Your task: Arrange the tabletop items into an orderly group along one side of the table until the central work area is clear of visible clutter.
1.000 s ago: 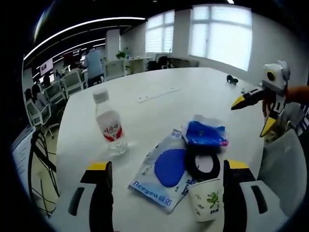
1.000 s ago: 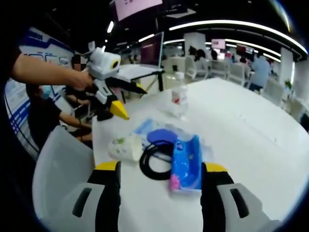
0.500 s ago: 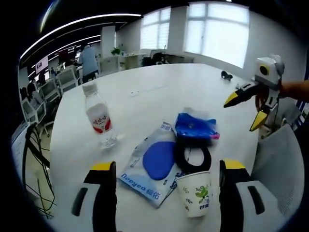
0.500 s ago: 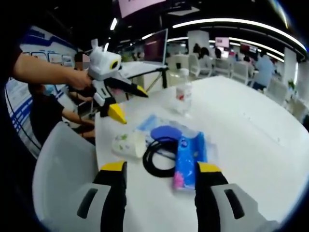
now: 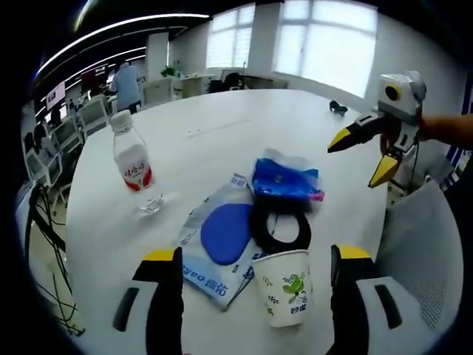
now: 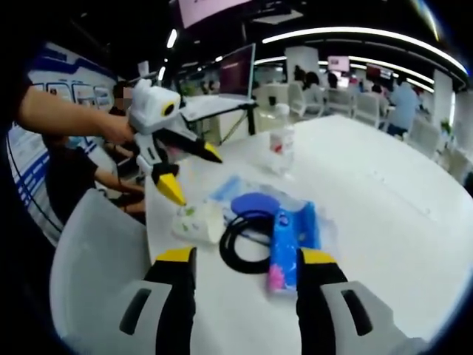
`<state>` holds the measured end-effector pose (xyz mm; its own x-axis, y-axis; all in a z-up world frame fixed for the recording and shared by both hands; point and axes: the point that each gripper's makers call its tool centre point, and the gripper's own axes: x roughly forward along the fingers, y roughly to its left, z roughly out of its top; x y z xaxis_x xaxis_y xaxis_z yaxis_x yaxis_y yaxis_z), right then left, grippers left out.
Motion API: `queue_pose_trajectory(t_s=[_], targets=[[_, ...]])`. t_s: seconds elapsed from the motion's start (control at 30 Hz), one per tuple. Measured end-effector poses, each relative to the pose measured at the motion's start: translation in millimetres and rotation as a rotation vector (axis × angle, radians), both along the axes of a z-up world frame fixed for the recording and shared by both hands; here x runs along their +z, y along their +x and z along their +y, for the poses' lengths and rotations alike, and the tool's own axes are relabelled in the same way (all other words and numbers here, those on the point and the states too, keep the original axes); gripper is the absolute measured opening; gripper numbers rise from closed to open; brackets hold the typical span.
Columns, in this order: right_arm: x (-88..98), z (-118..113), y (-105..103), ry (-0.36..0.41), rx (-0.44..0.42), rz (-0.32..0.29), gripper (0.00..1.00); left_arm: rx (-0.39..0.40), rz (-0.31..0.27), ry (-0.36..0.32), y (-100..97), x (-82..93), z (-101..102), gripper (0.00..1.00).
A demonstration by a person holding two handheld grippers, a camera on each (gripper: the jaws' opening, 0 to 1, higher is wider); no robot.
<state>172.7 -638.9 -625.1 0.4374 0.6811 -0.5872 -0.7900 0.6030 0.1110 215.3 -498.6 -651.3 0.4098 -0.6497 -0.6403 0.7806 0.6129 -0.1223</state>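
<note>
A: Five things are sitting bunched near one edge of the white surface (image 5: pixel 244 118), so what is handling how, biggest first?

B: The flat wipes pack (image 5: pixel 214 240) is lying limp and slippery, its long axis running away from the near edge toward the blue pouch (image 5: pixel 284 177); I am judging it best pinched at a free corner. The water bottle (image 5: pixel 133 166) is standing upright, apart from the cluster, looking nearly empty and light; the waist under the red label is offering the firmest hold.

A: And the pouch?

B: It is resting soft and crinkly against the black cable coil (image 5: pixel 279 229), its length lying crosswise; the coil is floppy, so I am suggesting taking it through the loop. The paper cup (image 5: pixel 283 287) is standing upright, light and easily crushed, so a gentle hold at the rim.

A: Tongs?

B: The left tongs (image 5: pixel 247 259) are standing apart with the cup between them, untouched; the right tongs (image 6: pixel 240 259) are spread too, empty, either side of the coil and pouch
</note>
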Motion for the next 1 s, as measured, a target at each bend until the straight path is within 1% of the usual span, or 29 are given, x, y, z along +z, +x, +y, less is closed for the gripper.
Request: queue_pose_trajectory(t_s=[0.1, 0.13, 0.2, 0.47, 0.67, 0.83, 0.9, 1.0], targets=[[-0.8, 1, -1, -0.002, 0.004, 0.001, 0.5, -0.004, 0.015, 0.007, -5.1, -7.2, -1, 0.8], [-0.8, 1, -1, -0.001, 0.004, 0.002, 0.5, -0.008, 0.024, 0.014, -8.5, -10.1, -1, 0.79], [-1.5, 1, -2, -0.002, 0.005, 0.005, 0.5, -0.018, 0.021, 0.019, -12.2, -12.3, -2, 0.76], [-5.5, -3, -2, -0.007, 0.0, 0.014, 0.5, -0.022, 0.059, 0.025, -19.4, -23.0, -5, 0.75], [-8.1, -4, -4, -0.016, 0.003, 0.023, 0.5, -0.039, 0.081, 0.033, -24.6, -30.6, -7, 0.71], [-10.2, -6, -4, -0.019, -0.001, 0.029, 0.5, -0.044, 0.119, 0.035, -30.3, -38.5, -10, 0.68], [-11.0, -6, -4, -0.021, 0.0, 0.031, 0.5, -0.062, 0.131, 0.041, -34.0, -42.4, -12, 0.65], [-11.0, -6, -4, -0.023, 0.001, 0.032, 0.5, -0.064, 0.144, 0.043, -35.2, -45.3, -12, 0.62]])
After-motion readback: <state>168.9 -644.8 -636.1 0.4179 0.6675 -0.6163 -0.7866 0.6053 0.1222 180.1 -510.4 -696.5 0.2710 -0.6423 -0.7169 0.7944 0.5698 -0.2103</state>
